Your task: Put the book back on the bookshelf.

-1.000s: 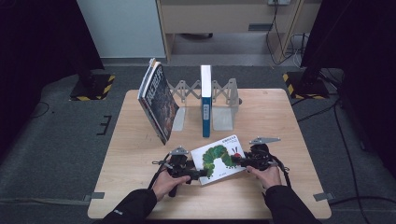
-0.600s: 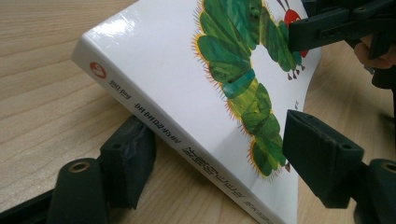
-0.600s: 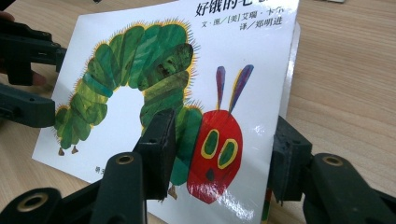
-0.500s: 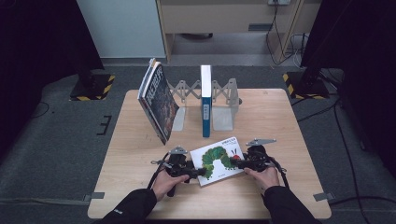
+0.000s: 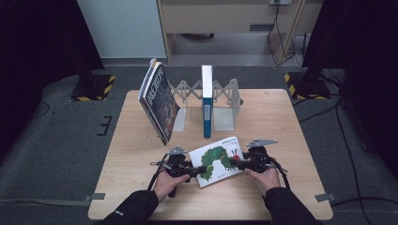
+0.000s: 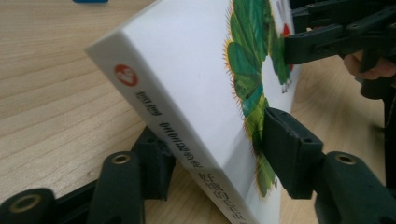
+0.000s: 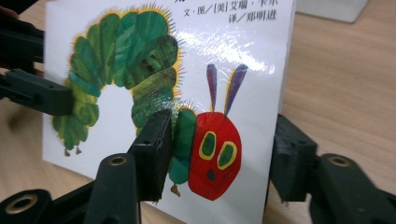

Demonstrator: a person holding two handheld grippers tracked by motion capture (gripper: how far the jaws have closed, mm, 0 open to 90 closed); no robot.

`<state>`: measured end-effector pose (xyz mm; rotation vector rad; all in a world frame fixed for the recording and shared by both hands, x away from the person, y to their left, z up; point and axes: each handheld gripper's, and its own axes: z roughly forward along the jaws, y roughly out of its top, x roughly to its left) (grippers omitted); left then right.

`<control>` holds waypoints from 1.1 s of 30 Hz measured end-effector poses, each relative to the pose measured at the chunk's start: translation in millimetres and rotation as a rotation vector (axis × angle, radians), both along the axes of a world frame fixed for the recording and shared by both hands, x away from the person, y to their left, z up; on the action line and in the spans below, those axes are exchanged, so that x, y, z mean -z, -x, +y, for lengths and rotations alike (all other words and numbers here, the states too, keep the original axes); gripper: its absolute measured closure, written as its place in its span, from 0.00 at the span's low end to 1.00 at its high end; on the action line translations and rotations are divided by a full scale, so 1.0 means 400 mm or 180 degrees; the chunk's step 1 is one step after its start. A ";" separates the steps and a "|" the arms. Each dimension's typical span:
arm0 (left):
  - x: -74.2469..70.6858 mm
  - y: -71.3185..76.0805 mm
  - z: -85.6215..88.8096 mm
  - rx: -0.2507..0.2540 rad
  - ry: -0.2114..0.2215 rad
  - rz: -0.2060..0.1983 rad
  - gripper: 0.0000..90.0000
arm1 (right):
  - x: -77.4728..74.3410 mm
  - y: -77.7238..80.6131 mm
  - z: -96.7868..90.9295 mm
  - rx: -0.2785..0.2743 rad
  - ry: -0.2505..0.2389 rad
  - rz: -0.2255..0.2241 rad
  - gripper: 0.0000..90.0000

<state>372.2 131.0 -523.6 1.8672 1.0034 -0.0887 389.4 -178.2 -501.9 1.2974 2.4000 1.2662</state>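
Note:
A white picture book (image 5: 217,161) with a green caterpillar on its cover lies at the table's near middle, tilted up between my two grippers. My left gripper (image 5: 202,171) takes its left, spine end. In the left gripper view its jaws (image 6: 217,158) have just been closing; one pad presses the cover, the other the back by the spine. My right gripper (image 5: 234,164) is at the book's right edge. In the right gripper view its jaws (image 7: 222,154) have just been opening and stand on either side of the book (image 7: 187,93), one before the cover, one behind.
A dark book (image 5: 159,103) leans at the left end of a folding metal book rack (image 5: 225,110) at the back of the wooden table (image 5: 281,117). A blue-spined book (image 5: 206,105) stands upright in the rack. Bare tabletop lies right of the rack.
The left gripper's jaws have drawn in onto the book's left end. Both hands and the book stay where they were.

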 end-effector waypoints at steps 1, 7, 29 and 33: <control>-0.001 0.001 0.000 0.0001 0.0001 0.0000 0.54 | -0.001 0.000 -0.001 0.0024 0.0006 -0.0021 0.51; -0.006 0.002 0.001 -0.0004 0.0048 0.0053 0.58 | 0.000 -0.002 -0.005 0.0067 -0.0025 -0.0055 0.46; -0.056 0.010 -0.002 0.0069 0.0171 -0.0122 0.71 | -0.003 -0.002 -0.016 0.0144 -0.0137 -0.0121 0.49; -0.057 0.011 -0.004 0.0063 0.0097 -0.0155 0.70 | -0.005 -0.001 -0.017 0.0131 -0.0141 -0.0143 0.49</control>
